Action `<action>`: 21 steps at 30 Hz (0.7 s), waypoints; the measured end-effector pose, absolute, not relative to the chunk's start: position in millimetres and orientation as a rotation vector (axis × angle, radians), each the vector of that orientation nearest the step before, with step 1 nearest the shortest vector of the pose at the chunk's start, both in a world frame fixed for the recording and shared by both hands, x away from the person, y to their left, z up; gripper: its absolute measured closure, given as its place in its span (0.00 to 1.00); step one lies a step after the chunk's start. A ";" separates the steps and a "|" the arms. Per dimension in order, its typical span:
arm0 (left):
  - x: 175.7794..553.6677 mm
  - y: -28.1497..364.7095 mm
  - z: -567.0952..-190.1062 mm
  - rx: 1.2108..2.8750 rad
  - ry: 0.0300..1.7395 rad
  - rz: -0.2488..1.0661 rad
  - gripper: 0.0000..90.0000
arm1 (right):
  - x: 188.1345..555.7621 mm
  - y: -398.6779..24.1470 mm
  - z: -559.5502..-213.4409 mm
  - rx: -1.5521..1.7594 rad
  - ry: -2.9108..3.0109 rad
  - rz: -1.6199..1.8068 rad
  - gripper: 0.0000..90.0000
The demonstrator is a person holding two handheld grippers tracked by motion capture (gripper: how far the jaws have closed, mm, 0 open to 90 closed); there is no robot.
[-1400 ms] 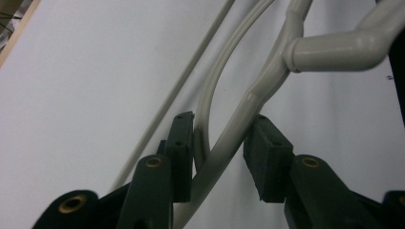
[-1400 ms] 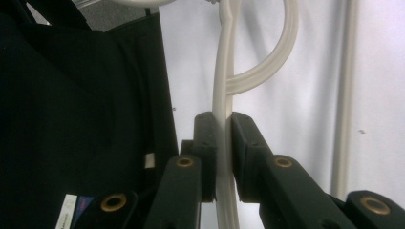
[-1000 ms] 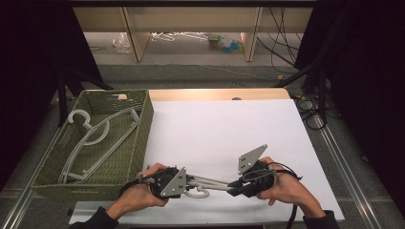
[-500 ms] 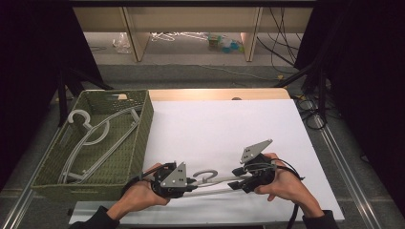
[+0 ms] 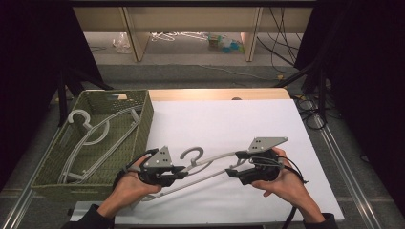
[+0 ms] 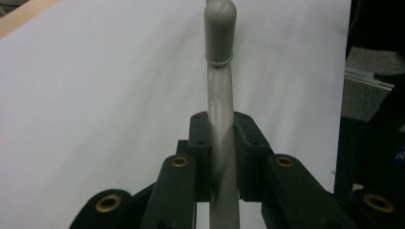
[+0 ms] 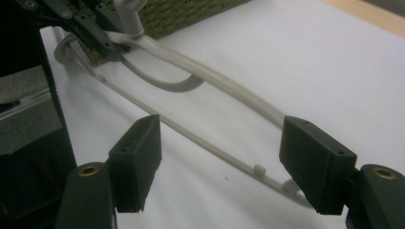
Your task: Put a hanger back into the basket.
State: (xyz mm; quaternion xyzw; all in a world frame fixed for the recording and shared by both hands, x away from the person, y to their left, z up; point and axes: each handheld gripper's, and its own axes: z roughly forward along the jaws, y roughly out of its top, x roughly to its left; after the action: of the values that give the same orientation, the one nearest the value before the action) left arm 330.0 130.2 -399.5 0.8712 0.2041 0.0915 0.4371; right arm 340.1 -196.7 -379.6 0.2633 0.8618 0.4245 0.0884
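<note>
Grey plastic hanger (image 5: 210, 164) held above the white table cover (image 5: 229, 124), near its front edge, hook up and angled between the two hands. Left gripper (image 5: 179, 171) clamped on the hanger near the hook neck; in the left gripper view, both black pads pressed flat against the grey stem (image 6: 220, 129), rounded tip (image 6: 219, 28) projecting beyond them. Right gripper (image 5: 234, 167) at the hanger's other end, jaws spread and just opened wider; in the right gripper view, the shoulder and lower bar (image 7: 210, 148) passing between the pads (image 7: 136, 160) without contact. Hanger borne by the left gripper alone. Green woven basket (image 5: 143, 119) at the table's left, just beside the left hand (image 5: 131, 183), containing further grey hangers (image 5: 88, 136). Right hand (image 5: 286, 183) low over the cover, well apart from the basket.
</note>
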 end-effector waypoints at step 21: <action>328.0 184.8 -308.8 1.982 0.656 0.284 0.88 | 312.3 -207.7 -397.8 0.810 2.484 1.370 0.31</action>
State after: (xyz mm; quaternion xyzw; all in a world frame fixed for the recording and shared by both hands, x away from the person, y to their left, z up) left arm 328.0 184.8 -308.8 0.8177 0.2707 0.1173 0.4943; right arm 312.3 -207.7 -397.8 0.2732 0.8381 0.4623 0.0956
